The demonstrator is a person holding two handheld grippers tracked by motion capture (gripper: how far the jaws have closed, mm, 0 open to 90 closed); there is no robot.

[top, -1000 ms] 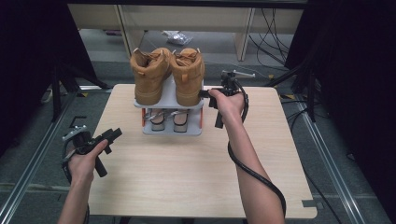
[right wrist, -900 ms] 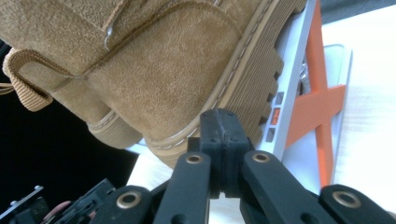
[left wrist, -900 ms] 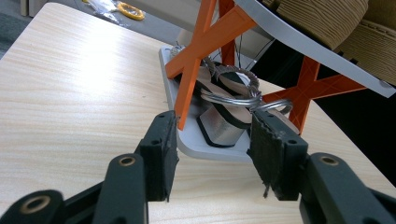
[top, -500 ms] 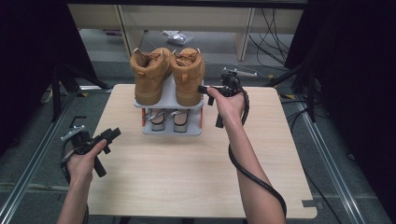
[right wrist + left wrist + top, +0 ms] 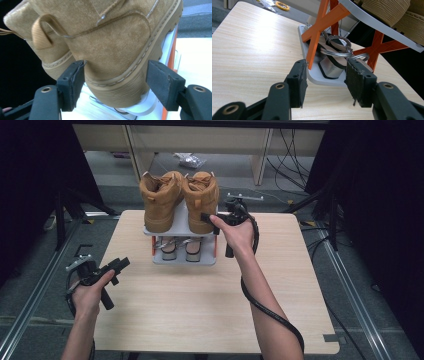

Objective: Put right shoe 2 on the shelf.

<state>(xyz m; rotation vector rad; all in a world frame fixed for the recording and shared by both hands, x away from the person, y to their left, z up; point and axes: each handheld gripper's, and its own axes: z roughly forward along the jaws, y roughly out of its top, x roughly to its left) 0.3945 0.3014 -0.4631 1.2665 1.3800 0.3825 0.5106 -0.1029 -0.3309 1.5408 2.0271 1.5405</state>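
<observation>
Straddling rt boot (image 5: 112, 50) heel, rt hand-held gripper (image 5: 117, 82) wide open; left hand-held gripper (image 5: 325, 77) open too.

overhead forward-down, gripper views close — shoe rack (image 5: 184, 227) shared

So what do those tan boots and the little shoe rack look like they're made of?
The boots look like matte suede or nubuck: a fine nap, stitched seams, ribbed rubbery soles. The rack looks plastic, perhaps printed: smooth grey shelves on orange crossed struts.
</observation>
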